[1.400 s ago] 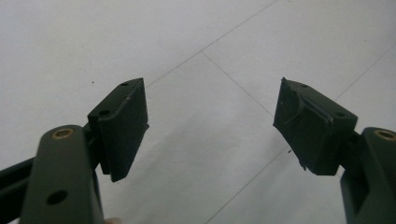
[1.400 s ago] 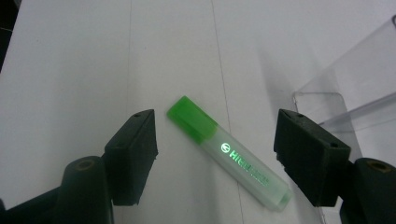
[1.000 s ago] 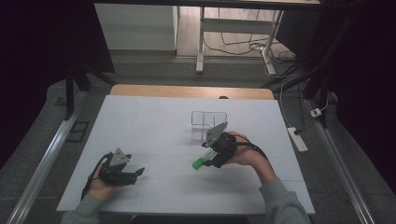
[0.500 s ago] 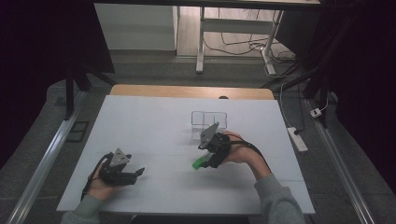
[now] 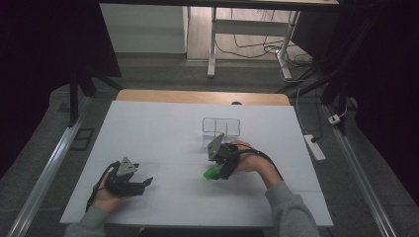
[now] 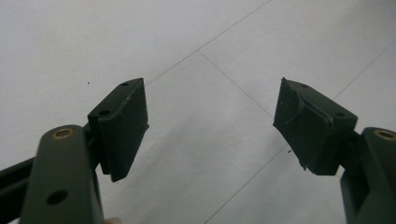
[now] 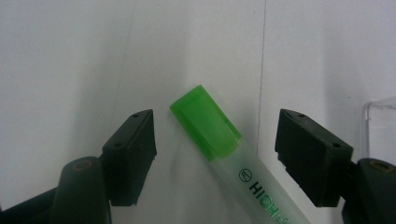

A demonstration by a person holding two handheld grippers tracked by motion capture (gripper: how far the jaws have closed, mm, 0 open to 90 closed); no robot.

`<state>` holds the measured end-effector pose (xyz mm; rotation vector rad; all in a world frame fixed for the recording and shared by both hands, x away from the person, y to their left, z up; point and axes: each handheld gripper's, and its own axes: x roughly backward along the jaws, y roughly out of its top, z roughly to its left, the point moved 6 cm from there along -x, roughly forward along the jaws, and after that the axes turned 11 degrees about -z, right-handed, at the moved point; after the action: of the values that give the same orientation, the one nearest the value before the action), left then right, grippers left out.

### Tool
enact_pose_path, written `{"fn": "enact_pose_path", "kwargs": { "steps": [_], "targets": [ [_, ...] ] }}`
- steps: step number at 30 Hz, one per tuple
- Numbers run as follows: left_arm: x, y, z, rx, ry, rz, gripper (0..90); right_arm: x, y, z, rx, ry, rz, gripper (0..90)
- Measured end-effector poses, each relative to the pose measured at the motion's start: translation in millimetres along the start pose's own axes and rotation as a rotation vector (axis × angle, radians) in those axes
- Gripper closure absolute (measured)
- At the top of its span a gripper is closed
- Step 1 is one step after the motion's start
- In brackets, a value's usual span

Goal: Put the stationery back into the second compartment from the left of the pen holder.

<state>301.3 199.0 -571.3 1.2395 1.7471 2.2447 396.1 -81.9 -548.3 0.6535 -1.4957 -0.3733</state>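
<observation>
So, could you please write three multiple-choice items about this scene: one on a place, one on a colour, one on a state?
1. Where does the clear box stand?
A. beyond the right gripper, farther from the person
B. beside the left gripper
C. off the table, on the floor

2. What colour is the highlighter's cap?
A. orange
B. green
C. blue

3. How do the right gripper's jaws stand?
A. shut on the highlighter
B. shut on nothing
C. open, one on each side of the highlighter

Answers:
1. A, since the high view shows the box just past the right gripper on the white table.
2. B, as the right gripper view shows a bright green cap.
3. C, because a gap shows between each jaw and the highlighter.
</observation>
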Motion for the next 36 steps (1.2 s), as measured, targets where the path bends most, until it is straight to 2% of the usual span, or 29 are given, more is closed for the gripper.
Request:
{"fn": "enact_pose_path", "kwargs": {
  "steps": [2, 5, 11, 15, 22, 25, 26, 28, 31, 34, 36],
  "targets": [
    [0.1, 0.0, 0.3, 0.001, 0.001, 0.000, 25.7, -2.2, -2.6, -1.5, 0.014, 0.013, 0.037, 32.8],
    [0.3, -0.2, 0.4, -0.001, 0.002, 0.001, 25.7, -5.8, -4.2, -2.5, 0.031, 0.022, 0.063, 34.5],
    [0.1, -0.7, 0.3, -0.003, -0.001, 0.001, 25.8, -10.7, -6.0, -4.1, 0.048, 0.025, 0.087, 37.9],
    [0.2, -0.9, 0.5, -0.004, -0.001, 0.002, 25.7, -12.7, -5.7, -4.6, 0.044, 0.053, 0.078, 43.3],
    [-0.8, -0.1, -1.7, -0.012, -0.006, 0.002, 25.7, -13.0, -5.1, -5.1, 0.058, 0.089, 0.085, 47.7],
    [-0.2, -0.4, -1.1, -0.010, -0.004, 0.002, 25.7, -12.5, -5.2, -5.0, 0.064, 0.102, 0.087, 51.9],
    [0.1, -0.3, -1.0, -0.009, -0.002, 0.000, 25.7, -12.3, -5.6, -3.9, 0.070, 0.117, 0.070, 57.2],
    [0.3, 0.6, -1.5, -0.011, 0.000, -0.003, 25.7, -11.8, -5.8, -3.7, 0.070, 0.121, 0.070, 58.9],
    [-0.3, 1.4, -3.4, -0.019, -0.003, -0.004, 25.7, -11.3, -5.4, -2.2, 0.088, 0.135, 0.072, 66.0],
    [-0.5, 1.1, -3.6, -0.021, -0.003, -0.002, 25.7, -10.8, -4.3, -0.3, 0.116, 0.122, 0.087, 66.5],
    [0.1, 1.1, -3.1, -0.019, -0.001, -0.005, 25.7, -11.0, -4.3, -0.1, 0.119, 0.120, 0.078, 66.5]
  ]
}}
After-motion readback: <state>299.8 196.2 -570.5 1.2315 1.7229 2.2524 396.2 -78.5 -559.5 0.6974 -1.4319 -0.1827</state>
